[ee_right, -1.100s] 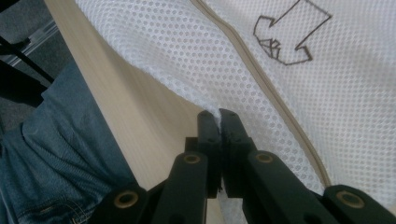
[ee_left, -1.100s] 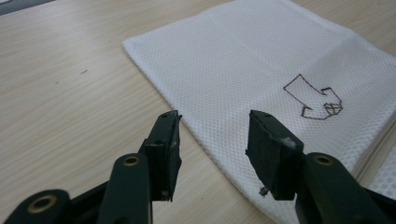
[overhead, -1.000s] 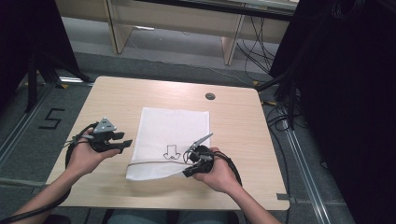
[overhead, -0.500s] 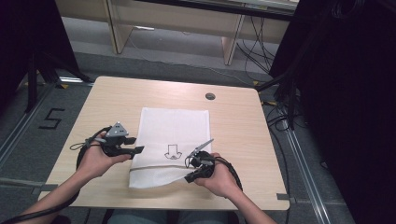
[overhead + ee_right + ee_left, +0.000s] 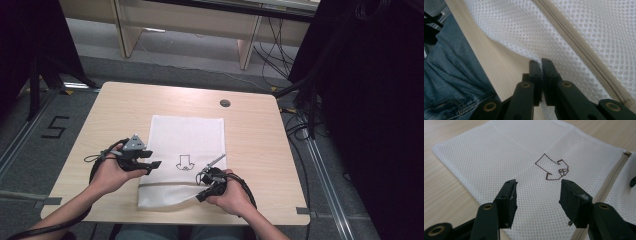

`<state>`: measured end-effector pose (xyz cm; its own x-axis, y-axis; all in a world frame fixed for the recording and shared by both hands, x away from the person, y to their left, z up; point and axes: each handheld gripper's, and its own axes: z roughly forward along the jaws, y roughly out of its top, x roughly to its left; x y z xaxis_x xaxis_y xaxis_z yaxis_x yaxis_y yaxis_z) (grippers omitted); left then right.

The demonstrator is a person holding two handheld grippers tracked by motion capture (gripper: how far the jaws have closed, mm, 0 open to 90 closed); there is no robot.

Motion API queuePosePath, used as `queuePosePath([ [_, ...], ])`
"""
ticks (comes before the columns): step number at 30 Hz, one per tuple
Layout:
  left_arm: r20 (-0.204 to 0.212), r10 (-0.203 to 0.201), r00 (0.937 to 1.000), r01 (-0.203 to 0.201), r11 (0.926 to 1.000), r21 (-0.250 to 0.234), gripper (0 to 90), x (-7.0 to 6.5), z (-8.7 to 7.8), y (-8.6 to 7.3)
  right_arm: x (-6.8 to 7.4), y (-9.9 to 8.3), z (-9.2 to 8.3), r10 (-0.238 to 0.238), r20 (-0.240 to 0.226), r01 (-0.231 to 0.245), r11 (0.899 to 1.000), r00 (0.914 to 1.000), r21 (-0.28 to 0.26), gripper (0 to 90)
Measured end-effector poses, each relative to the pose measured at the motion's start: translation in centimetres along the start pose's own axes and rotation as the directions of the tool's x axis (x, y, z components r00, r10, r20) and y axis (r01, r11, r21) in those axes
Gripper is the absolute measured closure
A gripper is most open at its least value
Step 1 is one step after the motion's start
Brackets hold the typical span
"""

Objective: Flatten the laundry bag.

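Observation:
A white mesh laundry bag (image 5: 187,145) lies flat on the wooden table (image 5: 250,135), with a small embroidered arrow figure (image 5: 185,162) and a beige zipper (image 5: 584,50) near its front end. My left gripper (image 5: 152,166) hovers over the bag's left front part, jaws open and nothing between them; the mesh (image 5: 524,170) and the figure (image 5: 552,168) lie just beyond the fingertips. My right gripper (image 5: 201,196) is shut on the bag's front right edge (image 5: 534,56) and holds that corner slightly off the table.
A round cable hole (image 5: 225,103) sits at the table's far side. The person's jeans (image 5: 446,82) are below the table's front edge. Cables (image 5: 280,55) trail over the floor behind the table, and a dark curtain (image 5: 370,100) stands at the right.
My left gripper has moved right, from beside the bag to over its left front part. The right gripper keeps its hold on the bag's front edge and has shifted slightly.

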<state>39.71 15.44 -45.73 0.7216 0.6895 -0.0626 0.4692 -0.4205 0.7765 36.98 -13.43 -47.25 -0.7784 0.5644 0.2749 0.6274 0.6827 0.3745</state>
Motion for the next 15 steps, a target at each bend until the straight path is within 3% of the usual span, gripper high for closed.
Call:
queuePosePath([
  [4,0.008,0.013,0.9999,-0.013,0.9999,0.006,47.6,-0.11,0.22,-0.10,0.26,0.07,0.13,0.008,-0.007,-0.008,1.000,0.9999,0.004,87.6],
  [5,0.010,0.011,0.9999,-0.011,0.9999,0.010,47.9,-0.16,0.24,-0.15,0.36,0.12,0.25,0.002,-0.022,-0.002,1.000,0.9998,0.003,87.2],
  [6,0.012,-0.007,0.9999,0.007,0.9999,0.009,48.1,-0.27,0.28,-0.21,0.22,0.19,0.32,-0.034,-0.022,0.034,0.999,0.9992,-0.010,86.9],
  [8,0.013,0.010,0.9999,-0.010,0.9999,0.011,48.4,-0.24,0.24,-0.24,0.39,0.15,0.29,-0.020,-0.018,0.020,1.000,0.9997,-0.004,85.4],
  [9,0.014,0.012,0.9998,-0.013,0.9998,0.013,48.6,-0.26,0.23,-0.27,0.69,0.10,0.24,0.019,-0.026,-0.019,1.000,0.9995,0.009,84.1],
  [12,0.015,0.014,0.9998,-0.014,0.9998,0.016,48.9,-0.28,0.30,-0.34,0.67,0.08,-0.01,-0.016,-0.013,0.016,1.000,0.9998,0.005,78.7],
  [15,0.012,0.010,0.9999,-0.010,0.9998,0.019,49.9,-0.38,0.30,-0.39,0.90,-0.03,-0.53,-0.007,-0.028,0.007,1.000,0.9996,-0.002,74.0],
])
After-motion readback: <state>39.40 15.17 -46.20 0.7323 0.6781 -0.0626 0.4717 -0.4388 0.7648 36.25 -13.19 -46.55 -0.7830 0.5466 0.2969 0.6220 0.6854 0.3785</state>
